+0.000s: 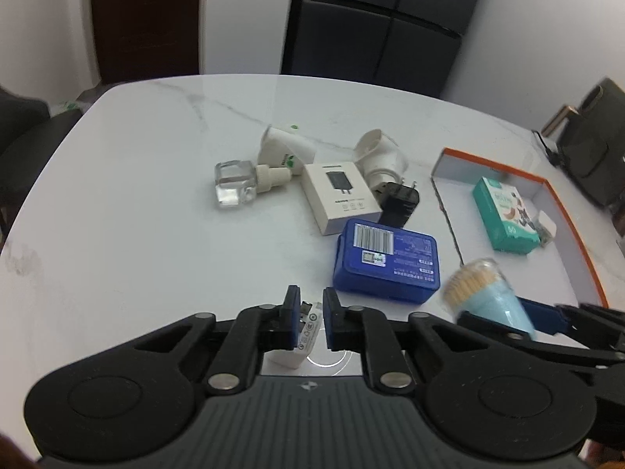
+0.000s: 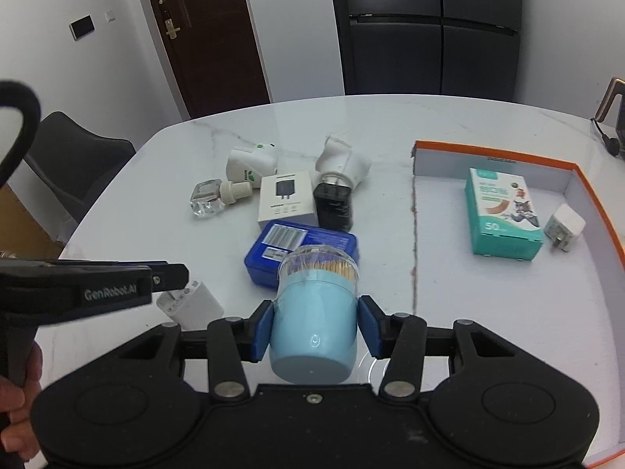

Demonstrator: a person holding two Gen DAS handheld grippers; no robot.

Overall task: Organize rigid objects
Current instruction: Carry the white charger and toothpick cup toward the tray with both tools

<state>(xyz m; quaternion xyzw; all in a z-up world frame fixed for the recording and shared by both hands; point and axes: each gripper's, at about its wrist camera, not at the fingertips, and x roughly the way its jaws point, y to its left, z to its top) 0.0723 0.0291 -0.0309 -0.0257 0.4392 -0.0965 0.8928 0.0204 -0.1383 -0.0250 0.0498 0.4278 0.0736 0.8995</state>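
Note:
My right gripper (image 2: 315,326) is shut on a light blue toothpick jar (image 2: 314,312) with a clear lid, held above the table; it also shows blurred in the left wrist view (image 1: 488,297). My left gripper (image 1: 311,314) is around a white charger plug (image 1: 302,336), jaws partly open, left pad touching it; the plug also shows in the right wrist view (image 2: 191,303). An orange-rimmed white tray (image 2: 508,312) on the right holds a teal box (image 2: 502,211) and a small white plug (image 2: 566,226).
On the white table (image 1: 136,195) lie a blue case (image 1: 386,260), a white charger box (image 1: 340,197), a black adapter (image 1: 400,201), a glass bottle (image 1: 238,183) and two white devices (image 1: 285,148). Chairs stand at the left.

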